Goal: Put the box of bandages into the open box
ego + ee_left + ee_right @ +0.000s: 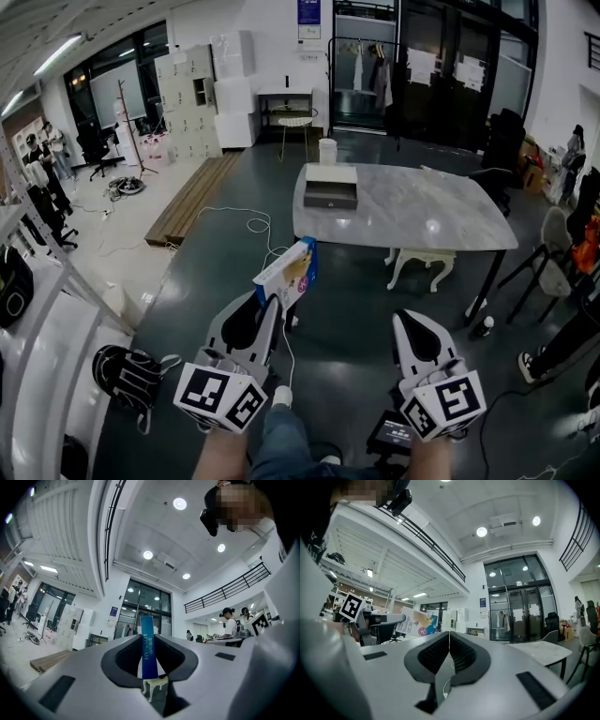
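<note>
My left gripper [275, 302] is shut on the box of bandages [287, 273], a flat white and blue carton held up in the air ahead of me. In the left gripper view its blue edge [147, 646] stands upright, pinched between the jaws. The right gripper view shows the same carton [416, 623] at the left. My right gripper [401, 322] is shut with nothing in it, its ribbed pads [449, 654] meeting. The open box [331, 186], a shallow grey carton with its lid raised, sits on the near left corner of the marble table [422, 211], well ahead of both grippers.
A white stool base [419, 264] stands under the table. A black chair [553, 246] is at the right, a backpack [127, 377] on the floor at the left. A white cable [267, 234] runs over the dark floor. A wooden platform [192, 197] lies far left.
</note>
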`<state>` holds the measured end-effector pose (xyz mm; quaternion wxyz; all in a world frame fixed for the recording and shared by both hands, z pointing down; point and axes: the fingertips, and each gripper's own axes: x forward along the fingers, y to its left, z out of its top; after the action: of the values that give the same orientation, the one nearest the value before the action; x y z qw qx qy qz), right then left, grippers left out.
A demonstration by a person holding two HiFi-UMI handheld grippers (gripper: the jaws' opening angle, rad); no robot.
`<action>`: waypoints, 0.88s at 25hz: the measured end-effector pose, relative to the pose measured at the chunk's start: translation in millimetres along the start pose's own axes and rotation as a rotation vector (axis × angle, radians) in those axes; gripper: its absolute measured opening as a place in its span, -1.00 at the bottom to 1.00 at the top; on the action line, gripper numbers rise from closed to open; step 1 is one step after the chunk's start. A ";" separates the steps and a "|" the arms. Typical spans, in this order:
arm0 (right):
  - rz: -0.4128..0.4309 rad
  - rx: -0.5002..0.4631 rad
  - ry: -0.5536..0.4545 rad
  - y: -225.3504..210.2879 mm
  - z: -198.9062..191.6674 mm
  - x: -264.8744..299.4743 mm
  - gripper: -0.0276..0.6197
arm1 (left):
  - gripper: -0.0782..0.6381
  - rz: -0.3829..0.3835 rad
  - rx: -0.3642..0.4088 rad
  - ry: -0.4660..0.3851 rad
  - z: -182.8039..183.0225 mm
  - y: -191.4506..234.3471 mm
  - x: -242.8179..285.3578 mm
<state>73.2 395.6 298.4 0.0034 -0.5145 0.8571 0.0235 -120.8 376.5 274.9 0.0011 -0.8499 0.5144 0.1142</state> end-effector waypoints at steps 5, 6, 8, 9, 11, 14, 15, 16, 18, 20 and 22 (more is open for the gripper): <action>-0.010 -0.008 0.010 -14.1 -1.7 49.5 -0.83 | -0.54 -0.006 -0.012 0.007 -5.1 34.6 43.2; -0.014 -0.008 0.013 -17.4 -2.5 59.1 -0.83 | -0.54 -0.010 -0.015 0.009 -6.8 41.3 52.0; -0.025 -0.010 0.020 -25.5 -4.0 78.1 -0.83 | -0.54 -0.016 -0.021 0.012 -10.5 53.7 70.9; -0.031 -0.012 0.024 -29.9 -5.0 88.2 -0.83 | -0.54 -0.019 -0.025 0.015 -12.4 60.0 81.2; -0.039 -0.014 0.038 -38.1 -7.4 109.8 -0.83 | -0.54 -0.026 -0.033 0.023 -16.2 73.5 102.4; -0.046 -0.017 0.066 -47.7 -9.8 144.8 -0.83 | -0.54 -0.037 -0.045 0.037 -19.1 96.8 132.9; -0.049 -0.017 0.073 -50.2 -11.0 156.1 -0.83 | -0.54 -0.040 -0.049 0.041 -20.7 105.0 142.0; -0.054 -0.017 0.080 -52.5 -12.4 166.7 -0.83 | -0.54 -0.044 -0.054 0.046 -22.9 113.1 150.7; -0.067 -0.017 0.091 -57.0 -14.6 186.6 -0.83 | -0.54 -0.057 -0.062 0.055 -26.8 128.1 167.2; -0.083 -0.018 0.099 -60.4 -15.0 206.6 -0.83 | -0.54 -0.072 -0.067 0.060 -28.0 143.4 182.6; -0.095 -0.020 0.101 -62.2 -13.3 227.6 -0.83 | -0.54 -0.087 -0.072 0.058 -26.3 159.4 197.3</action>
<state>21.2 165.1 302.6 -0.0438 -0.5552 0.8306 0.0057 -167.3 125.9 280.4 -0.0396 -0.8738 0.4725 0.1077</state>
